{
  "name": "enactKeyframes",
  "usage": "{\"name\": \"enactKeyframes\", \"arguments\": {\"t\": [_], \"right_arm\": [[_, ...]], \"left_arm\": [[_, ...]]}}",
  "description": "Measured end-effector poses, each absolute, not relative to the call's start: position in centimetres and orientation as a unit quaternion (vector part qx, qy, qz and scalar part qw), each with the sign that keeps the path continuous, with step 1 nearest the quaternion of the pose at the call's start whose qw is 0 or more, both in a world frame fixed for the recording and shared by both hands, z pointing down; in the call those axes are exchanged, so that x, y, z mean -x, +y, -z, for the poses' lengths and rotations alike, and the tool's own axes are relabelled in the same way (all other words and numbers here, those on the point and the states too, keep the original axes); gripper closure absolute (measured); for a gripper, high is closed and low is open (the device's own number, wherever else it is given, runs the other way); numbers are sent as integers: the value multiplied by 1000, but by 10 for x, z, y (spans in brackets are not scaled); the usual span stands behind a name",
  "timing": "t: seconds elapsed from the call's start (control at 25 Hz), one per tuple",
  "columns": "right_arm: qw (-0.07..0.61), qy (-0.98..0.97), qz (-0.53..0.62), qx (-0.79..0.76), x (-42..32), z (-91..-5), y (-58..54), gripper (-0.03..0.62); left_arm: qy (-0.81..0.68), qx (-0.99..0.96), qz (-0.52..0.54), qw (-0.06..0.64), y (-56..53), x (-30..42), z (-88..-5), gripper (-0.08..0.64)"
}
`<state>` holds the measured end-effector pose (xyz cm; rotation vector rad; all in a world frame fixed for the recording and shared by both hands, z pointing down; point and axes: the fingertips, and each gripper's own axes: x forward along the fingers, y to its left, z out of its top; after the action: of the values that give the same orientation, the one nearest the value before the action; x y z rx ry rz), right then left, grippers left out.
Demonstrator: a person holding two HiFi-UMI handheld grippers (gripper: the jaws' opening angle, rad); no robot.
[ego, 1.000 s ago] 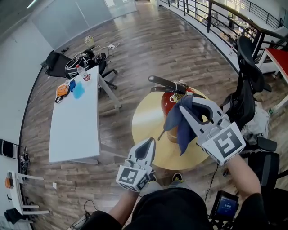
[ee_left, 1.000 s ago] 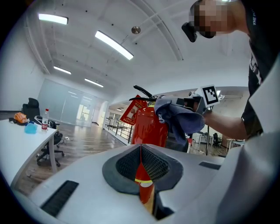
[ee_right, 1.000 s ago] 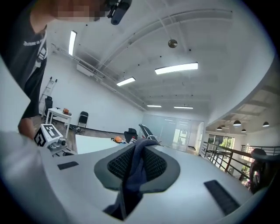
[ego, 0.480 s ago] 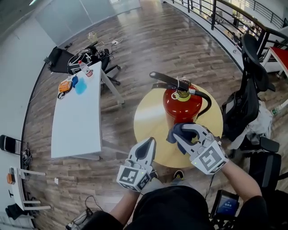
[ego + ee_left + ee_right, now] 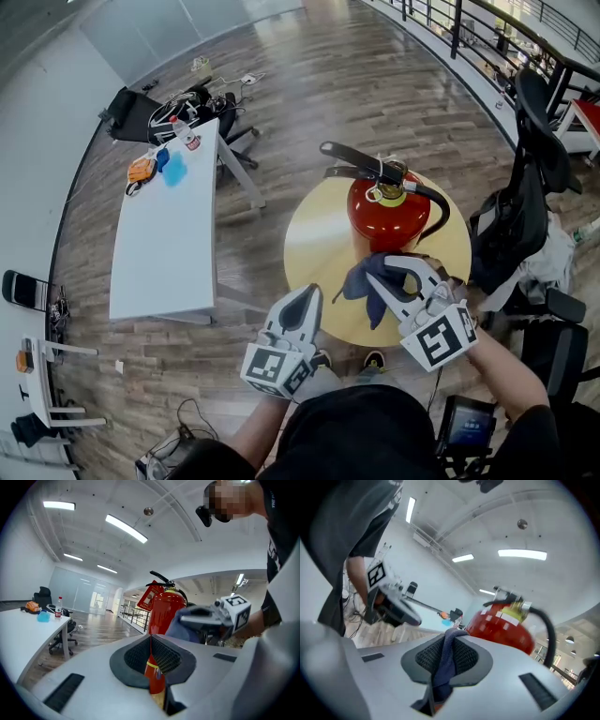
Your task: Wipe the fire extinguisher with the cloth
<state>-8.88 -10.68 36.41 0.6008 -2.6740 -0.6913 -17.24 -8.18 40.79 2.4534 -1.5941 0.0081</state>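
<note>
A red fire extinguisher (image 5: 386, 215) with a black handle and hose stands upright on a round yellow table (image 5: 319, 246). My right gripper (image 5: 386, 277) is shut on a dark blue cloth (image 5: 364, 280), low at the extinguisher's near side, the cloth hanging to the left. In the right gripper view the cloth (image 5: 445, 660) is pinched between the jaws with the extinguisher (image 5: 502, 627) just beyond. My left gripper (image 5: 302, 309) is shut and empty at the table's near left edge; in its own view the extinguisher (image 5: 162, 609) stands ahead.
A long white desk (image 5: 164, 229) with a bottle and small items stands to the left. A black office chair (image 5: 520, 187) is at the right, close to the table. A railing (image 5: 487, 28) runs along the far right. Wooden floor surrounds the table.
My right gripper has come down with the cloth from the extinguisher's top along its front to its lower near side. The left gripper has stayed put.
</note>
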Motion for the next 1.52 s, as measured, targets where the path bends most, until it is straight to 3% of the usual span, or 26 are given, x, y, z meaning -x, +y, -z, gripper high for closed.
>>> {"name": "enactKeyframes", "arguments": {"t": [0.16,0.28,0.84,0.96,1.28,1.52], "right_arm": [[89,-948,223,-209,97,-280,-114,540],[115,-949,207,-208,96,-286,-116,540],[311,-877,326,-165,99,-549,-108,540],[308,-852,391,-164,99,-571,-108,540],[418,-820,368,-132,92,-661,-109,540],[439,-802,373,-156,95,-648,-111,540]], "left_arm": [[-546,-831,1,106,-83,175,-405,535],[-548,-830,4,103,-83,175,-403,535],[-560,-821,-15,114,-78,186,-416,535],[-562,-818,-20,117,-75,188,-420,535],[-567,-815,-27,120,-67,192,-425,535],[-573,-810,-24,126,-62,204,-428,535]]}}
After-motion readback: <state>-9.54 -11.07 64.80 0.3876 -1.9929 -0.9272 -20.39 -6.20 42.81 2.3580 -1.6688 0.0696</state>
